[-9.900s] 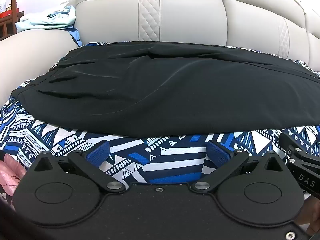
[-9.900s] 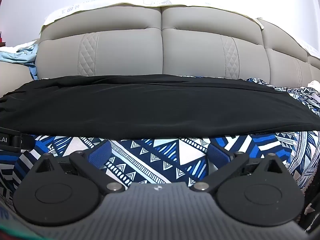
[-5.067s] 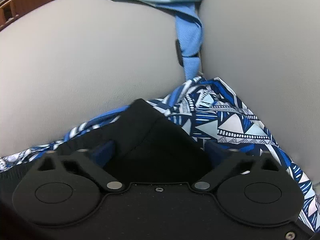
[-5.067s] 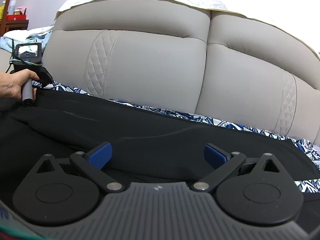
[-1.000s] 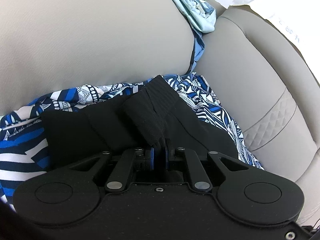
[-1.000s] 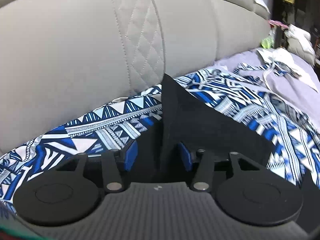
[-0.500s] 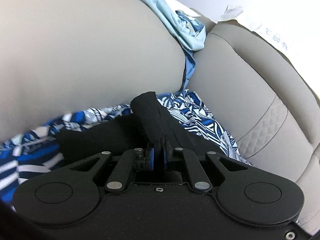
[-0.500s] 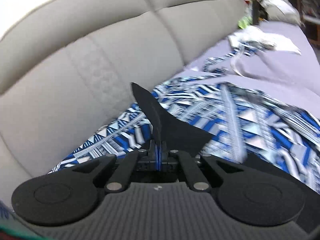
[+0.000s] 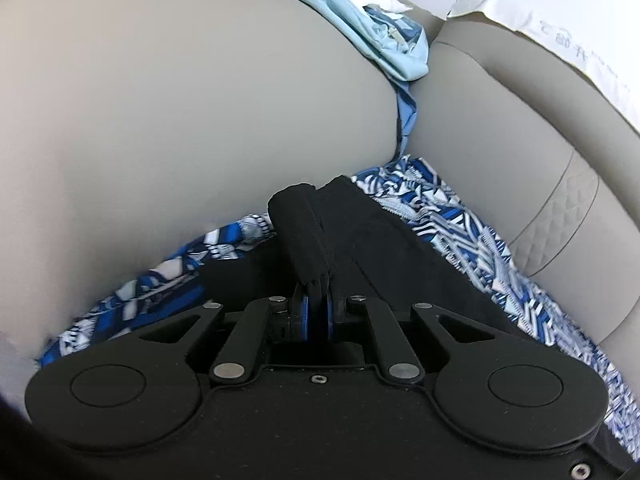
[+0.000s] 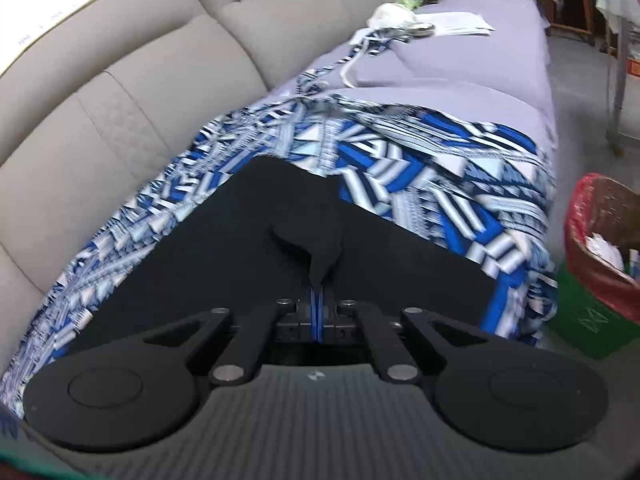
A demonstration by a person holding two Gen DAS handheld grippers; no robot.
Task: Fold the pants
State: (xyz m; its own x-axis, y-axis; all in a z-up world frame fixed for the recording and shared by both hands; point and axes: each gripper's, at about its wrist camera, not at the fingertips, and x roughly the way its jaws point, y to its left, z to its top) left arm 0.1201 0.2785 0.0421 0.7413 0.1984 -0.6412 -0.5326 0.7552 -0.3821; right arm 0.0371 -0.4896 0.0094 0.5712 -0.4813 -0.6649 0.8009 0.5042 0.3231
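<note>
While the black pants lie spread over a blue-and-white patterned cloth on the seat of a grey sofa, each end of them is pinched in a tool. At one end the left hand-held gripper is clamped on a thick, rolled band of the pants, its blue pads pressed tight to the fabric; that end sits in the corner where the rounded sofa arm meets the backrest, with a light blue garment draped over the arm above, so room is tight on two sides. At the other end the right hand-held gripper is closed on a thin raised peak of black cloth, jaws almost together. Beyond it the patterned cloth runs to the front edge of the seat, and the lavender seat cover stretches away bare. A red-lined bin stands on the floor just off the seat's front edge. The pants' long axis runs along the sofa, parallel to the backrest.
</note>
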